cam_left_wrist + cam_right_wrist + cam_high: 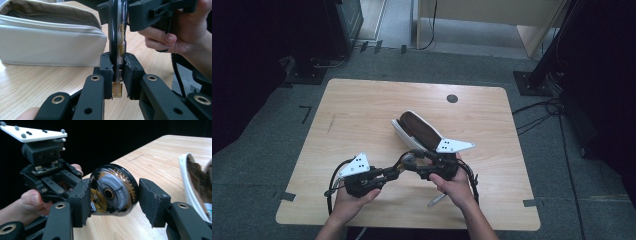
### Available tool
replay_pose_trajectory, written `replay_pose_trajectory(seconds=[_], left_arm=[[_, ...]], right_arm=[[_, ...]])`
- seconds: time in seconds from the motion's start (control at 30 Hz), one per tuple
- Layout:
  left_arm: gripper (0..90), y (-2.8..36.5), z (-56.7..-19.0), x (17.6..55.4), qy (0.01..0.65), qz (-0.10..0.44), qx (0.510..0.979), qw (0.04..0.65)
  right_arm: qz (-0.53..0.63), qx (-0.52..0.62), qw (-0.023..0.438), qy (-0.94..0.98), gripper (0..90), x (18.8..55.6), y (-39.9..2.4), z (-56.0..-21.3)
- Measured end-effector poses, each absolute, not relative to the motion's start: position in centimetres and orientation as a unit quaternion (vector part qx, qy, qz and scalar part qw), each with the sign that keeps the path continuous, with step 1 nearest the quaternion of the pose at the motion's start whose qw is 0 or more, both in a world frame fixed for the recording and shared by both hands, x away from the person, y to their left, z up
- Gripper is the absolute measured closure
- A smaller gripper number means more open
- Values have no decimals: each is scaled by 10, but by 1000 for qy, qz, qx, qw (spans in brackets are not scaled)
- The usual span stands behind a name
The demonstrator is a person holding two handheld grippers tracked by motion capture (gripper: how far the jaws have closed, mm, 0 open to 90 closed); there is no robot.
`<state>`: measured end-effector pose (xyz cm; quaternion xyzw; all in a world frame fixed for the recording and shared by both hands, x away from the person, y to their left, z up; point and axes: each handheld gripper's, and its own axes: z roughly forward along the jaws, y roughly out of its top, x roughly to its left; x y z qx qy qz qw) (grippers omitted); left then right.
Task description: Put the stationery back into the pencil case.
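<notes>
Pale wood counter [362, 115] seen from the high view, white pouch [404, 134] with brown lining lying open near the middle, small dark hole [452, 98] farther back. Left tongs [399, 170] and right tongs [418, 161] meeting just in front of the pouch over a round disc [409, 160], held off the counter. Left gripper view: disc [115, 37] edge-on, upright, clamped tight between the pads of the left tongs [117, 75], white pouch [50, 45] just behind to the left, right hand [175, 35] close above. Right gripper view: disc [112, 191] face-on, glossy black with gold print; right tongs [113, 203] partly closed around it, one pad at its rim, other pad slightly clear; contact unclear.
</notes>
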<state>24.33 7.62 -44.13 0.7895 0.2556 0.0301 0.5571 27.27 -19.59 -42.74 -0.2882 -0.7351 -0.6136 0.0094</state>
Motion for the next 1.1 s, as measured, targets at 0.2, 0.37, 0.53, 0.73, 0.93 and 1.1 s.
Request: replay_pose_trajectory(seconds=[0.2,0.37,0.53,0.73,0.93,1.1], left_arm=[[794,77,-444,245,245,0,783,572],[792,83,-446,249,242,-33,767,593],[753,85,-449,251,240,-50,765,596],[681,84,-451,251,262,-29,766,587],[494,87,-452,253,287,-17,765,576],[370,88,-454,253,305,-2,769,562]], right_arm=[[-636,-268,41,-722,497,275,-199,-430],[-652,-257,72,-710,566,279,-204,-432],[-665,-231,94,-704,695,279,-209,-431],[-655,-217,63,-720,741,273,-206,-427],[-653,-232,28,-721,742,270,-209,-421],[-654,-247,-1,-715,741,270,-216,-415]])
